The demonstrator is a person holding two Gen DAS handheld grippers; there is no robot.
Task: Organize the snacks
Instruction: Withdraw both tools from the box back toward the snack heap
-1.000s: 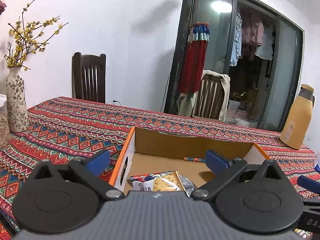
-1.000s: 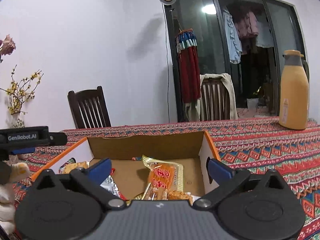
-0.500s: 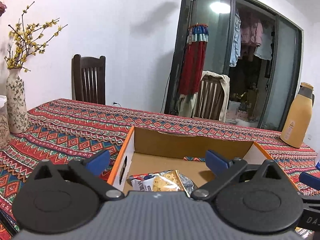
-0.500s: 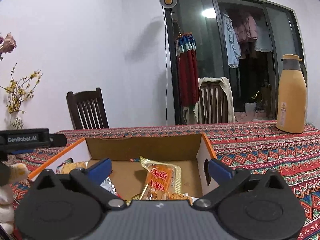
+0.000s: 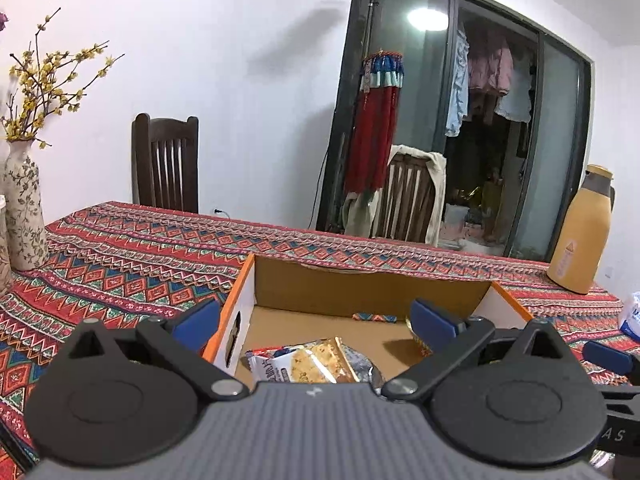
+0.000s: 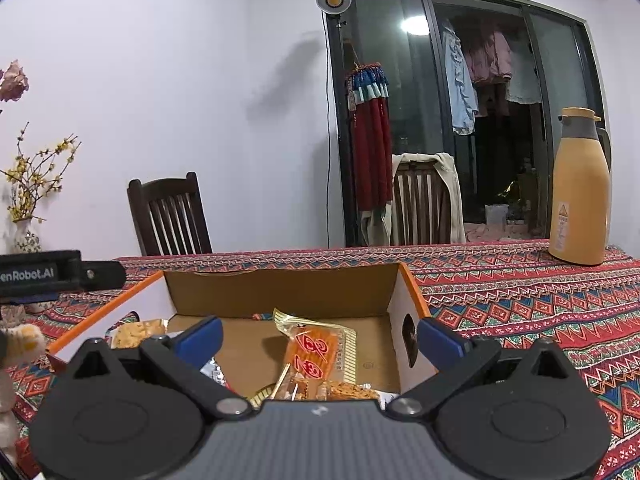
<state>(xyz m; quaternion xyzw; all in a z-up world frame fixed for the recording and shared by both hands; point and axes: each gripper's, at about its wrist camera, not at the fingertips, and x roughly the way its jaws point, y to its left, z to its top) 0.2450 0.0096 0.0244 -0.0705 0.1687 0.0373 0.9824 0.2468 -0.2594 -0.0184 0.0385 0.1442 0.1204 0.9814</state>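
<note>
Far left on the patterned surface: a floral vase with yellow-blossom twigs, upright, well apart from the box. Behind, past the far edge, a dark wooden chair. Centre: an open cardboard box with orange-edged white side walls, resting on the surface. Left claw spread wide, blue pads apart, gripping nothing, poised over the near left part of the box; straight beneath, a cracker packet lying flat on the box floor near the left wall. From the right wrist view, right claw likewise spread wide and empty, over the near right part of the same box; between its pads, an orange snack packet with red characters, tilted up against other wrapped snacks at the near edge. Further right, behind the surface, a second chair draped with a pale cloth before the dark glass door. Far right, near the back edge of the surface, a tall tan thermos jug, upright, well clear of the box.
</note>
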